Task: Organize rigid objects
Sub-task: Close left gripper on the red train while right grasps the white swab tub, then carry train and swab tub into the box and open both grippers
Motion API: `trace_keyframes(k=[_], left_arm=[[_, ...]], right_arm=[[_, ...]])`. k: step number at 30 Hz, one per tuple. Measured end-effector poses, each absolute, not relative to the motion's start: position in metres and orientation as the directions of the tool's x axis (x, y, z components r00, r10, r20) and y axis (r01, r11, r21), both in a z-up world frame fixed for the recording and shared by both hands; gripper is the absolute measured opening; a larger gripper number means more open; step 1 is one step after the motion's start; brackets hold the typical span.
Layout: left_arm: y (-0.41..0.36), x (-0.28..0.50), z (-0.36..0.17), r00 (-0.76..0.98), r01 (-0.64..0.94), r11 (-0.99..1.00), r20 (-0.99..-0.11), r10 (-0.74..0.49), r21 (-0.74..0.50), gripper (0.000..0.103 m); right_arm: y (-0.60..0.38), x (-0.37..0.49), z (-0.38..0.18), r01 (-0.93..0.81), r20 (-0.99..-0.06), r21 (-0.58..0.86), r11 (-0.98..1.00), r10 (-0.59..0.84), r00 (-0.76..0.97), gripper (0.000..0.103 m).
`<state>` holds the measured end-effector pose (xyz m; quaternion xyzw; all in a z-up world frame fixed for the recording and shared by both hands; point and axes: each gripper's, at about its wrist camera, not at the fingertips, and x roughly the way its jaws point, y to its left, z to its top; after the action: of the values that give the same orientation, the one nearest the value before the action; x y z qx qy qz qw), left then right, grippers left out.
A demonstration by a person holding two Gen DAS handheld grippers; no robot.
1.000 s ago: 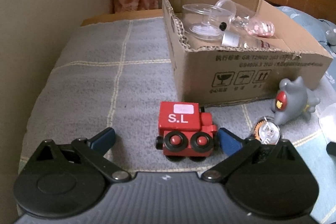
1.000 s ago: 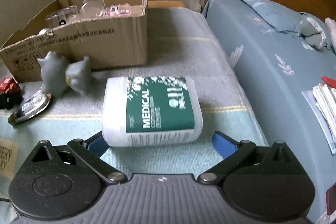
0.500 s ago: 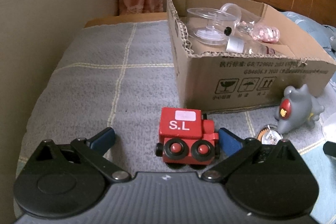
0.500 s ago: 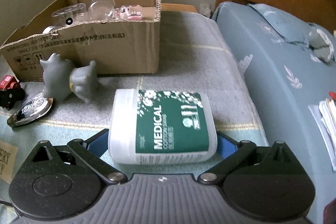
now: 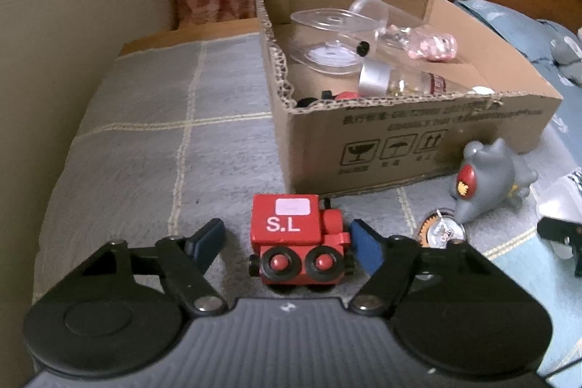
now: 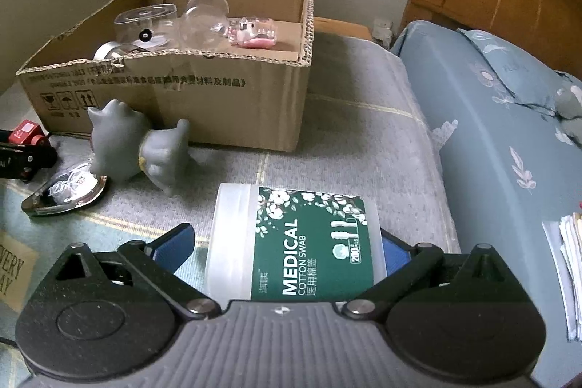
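1. Cardboard box [image 5: 418, 148] on grey checked blanket [image 5: 145, 151]; it holds a clear plastic container [image 5: 327, 39], a clear dome piece [image 6: 203, 13], a pink-and-clear item [image 6: 254, 33] and a silver-capped bottle [image 5: 396, 80].
2. Red toy train [image 5: 298, 239], marked "S.L", stands in front of the box, between the left gripper [image 5: 287, 237] jaws. Jaws closing; right pad touches the train, left pad has a gap.
3. Cotton swab tub [image 6: 294, 242] lies on its side between the right gripper [image 6: 287, 242] jaws. Jaws wide, closing; left pad clear of it.
4. Grey toy figure [image 6: 134, 144] and small shiny dish [image 6: 65, 195] lie between train and tub.
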<state>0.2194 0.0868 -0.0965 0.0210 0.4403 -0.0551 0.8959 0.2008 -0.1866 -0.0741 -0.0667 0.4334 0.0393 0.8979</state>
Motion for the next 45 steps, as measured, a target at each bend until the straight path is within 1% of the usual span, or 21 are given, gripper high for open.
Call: trace_keyframes(k=[1, 2, 3, 6, 13, 20, 26, 29, 36, 41, 45], left_arm=[[0.087, 0.220, -0.096, 0.603, 0.125, 0.992, -0.793, -0.088, -0.015, 0.069], [0.087, 0.220, -0.094, 0.600, 0.136, 0.991, -0.794, -0.095, -0.016, 0.063], [0.086, 0.221, -0.093, 0.596, 0.151, 0.988, -0.796, -0.104, -0.016, 0.058], [0.084, 0.222, -0.091, 0.588, 0.183, 0.983, -0.800, -0.119, -0.012, 0.050], [0.087, 0.222, -0.086, 0.562, 0.225, 0.974, -0.812, -0.158, -0.034, 0.050], [0.091, 0.212, -0.069, 0.552, 0.263, 0.964, -0.814, -0.179, -0.033, 0.050], [0.090, 0.198, -0.047, 0.564, 0.305, 0.952, -0.801, -0.201, -0.024, 0.050], [0.092, 0.196, -0.034, 0.561, 0.312, 0.949, -0.797, -0.223, -0.046, 0.050], [0.094, 0.197, -0.007, 0.609, 0.323, 0.946, -0.758, -0.234, -0.032, 0.050], [0.096, 0.210, 0.007, 0.637, 0.317, 0.948, -0.738, -0.223, -0.013, 0.050], [0.096, 0.226, 0.016, 0.656, 0.314, 0.949, -0.725, -0.209, 0.010, 0.050]], right_arm=[[-0.187, 0.202, -0.073, -0.131, -0.785, -0.092, 0.987, 0.009, 0.619, 0.095], [-0.188, 0.203, -0.072, -0.136, -0.786, -0.101, 0.985, 0.005, 0.618, 0.089], [-0.188, 0.203, -0.071, -0.145, -0.789, -0.105, 0.984, 0.006, 0.615, 0.089], [-0.191, 0.202, -0.069, -0.165, -0.793, -0.095, 0.982, 0.025, 0.608, 0.088], [-0.193, 0.196, -0.059, -0.207, -0.795, -0.067, 0.976, 0.074, 0.602, 0.086], [-0.187, 0.188, -0.036, -0.263, -0.782, -0.067, 0.962, 0.113, 0.613, 0.086], [-0.184, 0.186, -0.004, -0.313, -0.747, -0.055, 0.948, 0.169, 0.643, 0.086], [-0.181, 0.190, 0.013, -0.337, -0.720, -0.054, 0.940, 0.197, 0.666, 0.086], [-0.170, 0.219, 0.045, -0.376, -0.659, -0.040, 0.926, 0.259, 0.707, 0.086], [-0.160, 0.254, 0.052, -0.384, -0.652, -0.044, 0.922, 0.265, 0.711, 0.087], [-0.156, 0.283, 0.046, -0.373, -0.666, -0.037, 0.927, 0.255, 0.701, 0.087]])
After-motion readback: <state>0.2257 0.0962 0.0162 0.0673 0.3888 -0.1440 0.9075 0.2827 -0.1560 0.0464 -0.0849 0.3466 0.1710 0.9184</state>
